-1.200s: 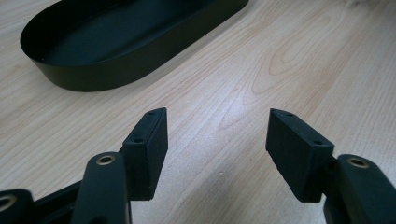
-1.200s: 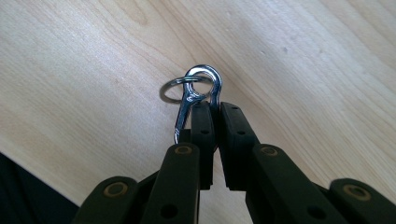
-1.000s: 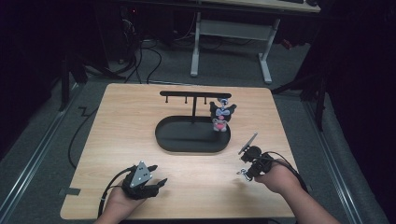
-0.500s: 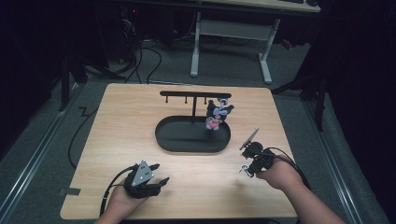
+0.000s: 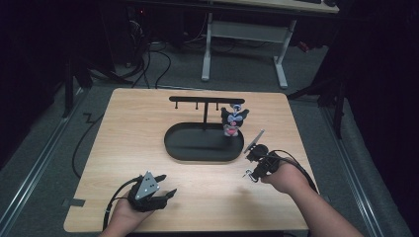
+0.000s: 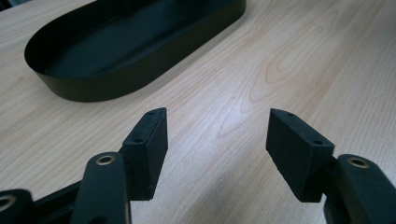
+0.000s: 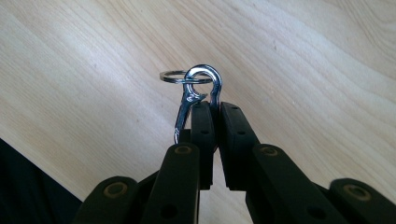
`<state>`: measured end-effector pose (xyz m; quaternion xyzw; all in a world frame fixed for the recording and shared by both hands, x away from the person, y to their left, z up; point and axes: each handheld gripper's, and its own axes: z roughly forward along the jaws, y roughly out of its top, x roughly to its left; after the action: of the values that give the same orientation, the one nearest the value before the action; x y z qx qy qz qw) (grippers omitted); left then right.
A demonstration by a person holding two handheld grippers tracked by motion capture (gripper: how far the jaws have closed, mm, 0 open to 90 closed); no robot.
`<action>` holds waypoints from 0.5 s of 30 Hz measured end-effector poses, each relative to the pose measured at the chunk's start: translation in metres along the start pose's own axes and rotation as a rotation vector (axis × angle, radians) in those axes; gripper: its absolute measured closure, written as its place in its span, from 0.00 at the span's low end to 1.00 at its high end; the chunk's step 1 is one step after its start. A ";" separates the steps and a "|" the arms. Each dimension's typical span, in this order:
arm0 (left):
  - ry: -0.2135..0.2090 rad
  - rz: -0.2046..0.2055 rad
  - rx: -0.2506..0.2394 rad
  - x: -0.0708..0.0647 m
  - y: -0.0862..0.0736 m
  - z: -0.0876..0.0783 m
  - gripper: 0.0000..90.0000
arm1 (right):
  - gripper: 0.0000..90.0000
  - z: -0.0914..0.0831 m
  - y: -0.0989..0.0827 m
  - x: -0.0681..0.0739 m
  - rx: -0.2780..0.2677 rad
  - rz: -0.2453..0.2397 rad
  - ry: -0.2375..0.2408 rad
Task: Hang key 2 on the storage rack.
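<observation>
My right gripper (image 7: pixel 212 106) is shut on a small silver snap clasp (image 7: pixel 198 88) with a split ring through its eye, held just above the bare wood. In the high view the right gripper (image 5: pixel 249 169) hovers off the right end of the black oval tray (image 5: pixel 197 157), with the clasp (image 5: pixel 245 174) at its tip. A black and pink doll figure (image 5: pixel 232 121) hangs at the right end of the black peg rack (image 5: pixel 205 100) that stands in the tray. My left gripper (image 5: pixel 167 184) rests near the front left, and its jaws (image 6: pixel 217 130) stand open with nothing between them, pointing toward the tray (image 6: pixel 140 70).
The wooden table (image 5: pixel 133 128) has open room to the left of the tray and along the front. Its right edge runs close beside my right hand. A cable (image 5: pixel 296 165) trails from the right gripper. Dark floor and desk legs lie beyond the far edge.
My right hand has lifted a little and moved toward the tray's right end, the clasp still in its jaws. The left gripper has stayed in place.
</observation>
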<state>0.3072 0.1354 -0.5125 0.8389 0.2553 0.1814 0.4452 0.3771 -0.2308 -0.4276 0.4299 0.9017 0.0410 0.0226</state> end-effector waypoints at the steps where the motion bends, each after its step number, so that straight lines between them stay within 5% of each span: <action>1: 0.001 0.000 0.000 0.000 0.000 0.000 0.44 | 0.95 0.000 0.002 0.000 -0.003 -0.011 0.004; 15: 0.010 -0.008 0.004 0.000 -0.002 -0.002 0.44 | 0.95 -0.036 0.040 -0.007 -0.079 -0.023 0.009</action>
<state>0.3054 0.1374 -0.5129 0.8378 0.2613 0.1835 0.4429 0.4092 -0.2131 -0.3880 0.4179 0.9044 0.0782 0.0357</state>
